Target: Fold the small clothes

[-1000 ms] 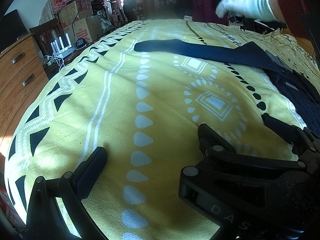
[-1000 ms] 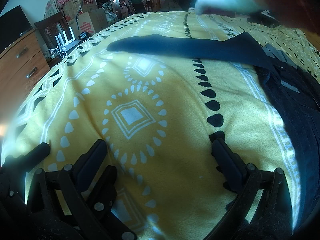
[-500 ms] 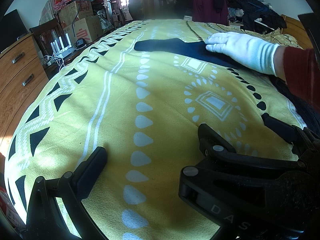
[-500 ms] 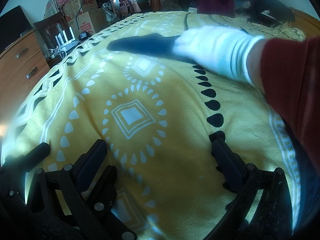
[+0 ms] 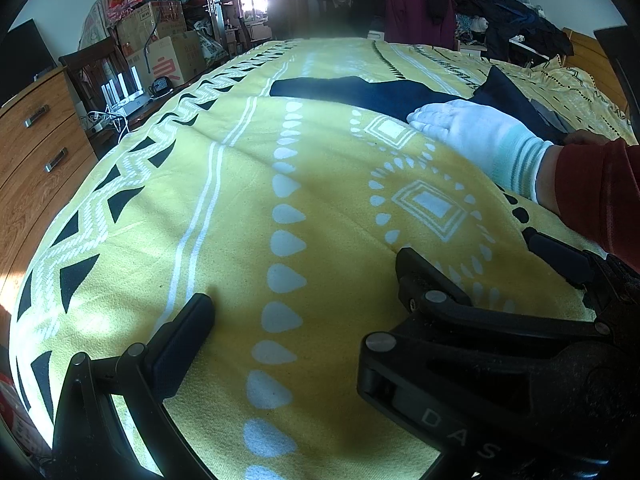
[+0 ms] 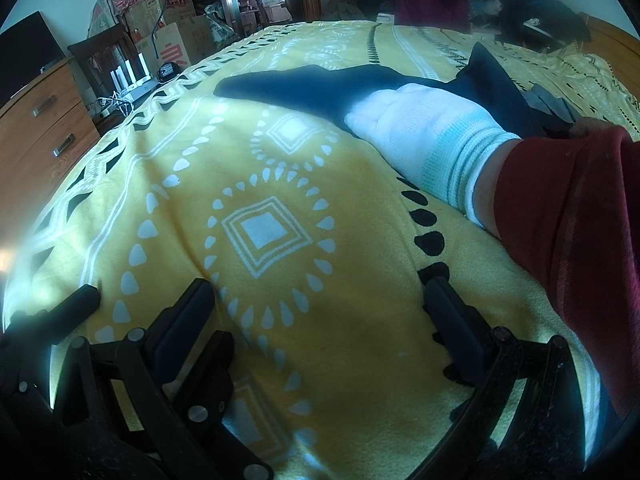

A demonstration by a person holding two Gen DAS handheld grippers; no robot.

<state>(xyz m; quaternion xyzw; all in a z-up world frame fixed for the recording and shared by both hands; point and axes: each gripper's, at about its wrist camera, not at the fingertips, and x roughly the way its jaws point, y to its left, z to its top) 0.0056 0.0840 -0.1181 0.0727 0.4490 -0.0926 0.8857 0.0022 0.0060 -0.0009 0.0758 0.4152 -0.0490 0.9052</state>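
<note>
Two claws sit idle while a gloved hand does the work, so I read this step as flattening, not folding. Largest first: the bed (image 5: 224,208), under its yellow patterned blanket, carries everything and bulges a little in the middle, which will fight any crisp crease. Across its far half lies the dark garment (image 6: 304,84), a long navy piece with one narrow end stretched toward the dresser side and its bulk bunched off to the right, beside the red sleeve (image 6: 560,216). The white-gloved hand (image 6: 416,124) presses flat on the garment's near edge, roughly mid-length.

To do this well, I judge the palm should sweep outward along the cloth toward the narrow end, keeping pressure even so wrinkles run off the edge and are not trapped. The bunched right part needs spreading before any fold.

My left claw (image 5: 304,288) rests low on the blanket, spread wide and holding nothing; my right claw (image 6: 316,308) likewise gapes empty, well short of the garment. Both should keep clear until the cloth lies flat.
</note>
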